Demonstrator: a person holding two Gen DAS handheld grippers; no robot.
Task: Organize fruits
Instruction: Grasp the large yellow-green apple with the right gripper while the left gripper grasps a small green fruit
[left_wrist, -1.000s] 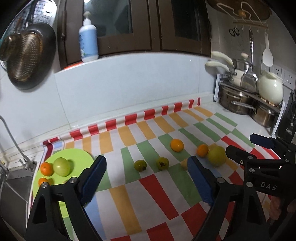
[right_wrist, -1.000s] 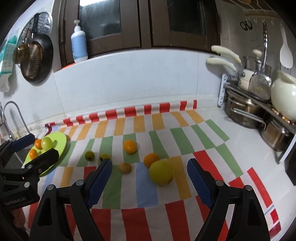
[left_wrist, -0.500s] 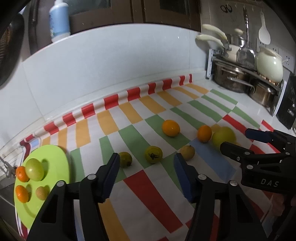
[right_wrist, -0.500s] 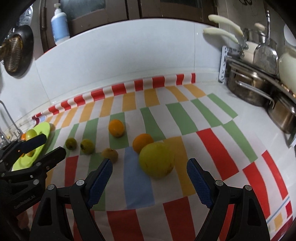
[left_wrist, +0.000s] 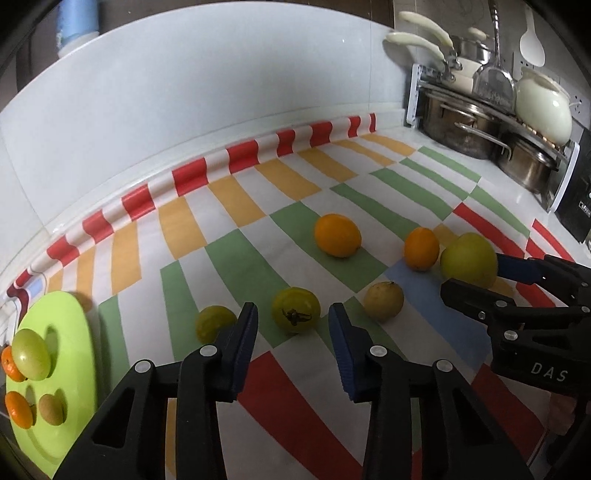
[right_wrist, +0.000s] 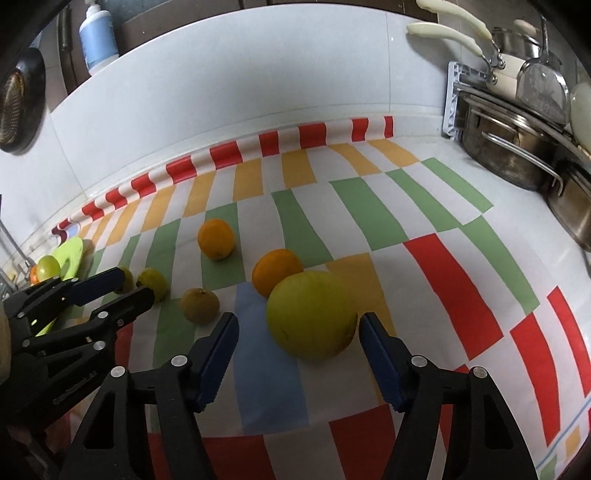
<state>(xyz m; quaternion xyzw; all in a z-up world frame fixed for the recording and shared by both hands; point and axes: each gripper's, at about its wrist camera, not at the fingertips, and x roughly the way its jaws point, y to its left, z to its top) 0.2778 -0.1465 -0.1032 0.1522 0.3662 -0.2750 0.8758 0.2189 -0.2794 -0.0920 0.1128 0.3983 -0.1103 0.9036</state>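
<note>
Yellow fruit (left_wrist: 295, 310) sits w/ left gripper (left_wrist: 293, 332) spread apart around it; right gripper (right_wrist: 297, 345) apart near big green fruit (right_wrist: 311, 314).

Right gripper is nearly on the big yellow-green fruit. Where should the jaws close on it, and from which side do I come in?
Grip the big fruit across its widest middle, coming straight ahead along the right gripper, low over the cloth. It is round and wide, so pads above the middle would slip off. The orange touches or nearly touches its far side, so do not push past; the open jaws already bracket its sides.
</note>
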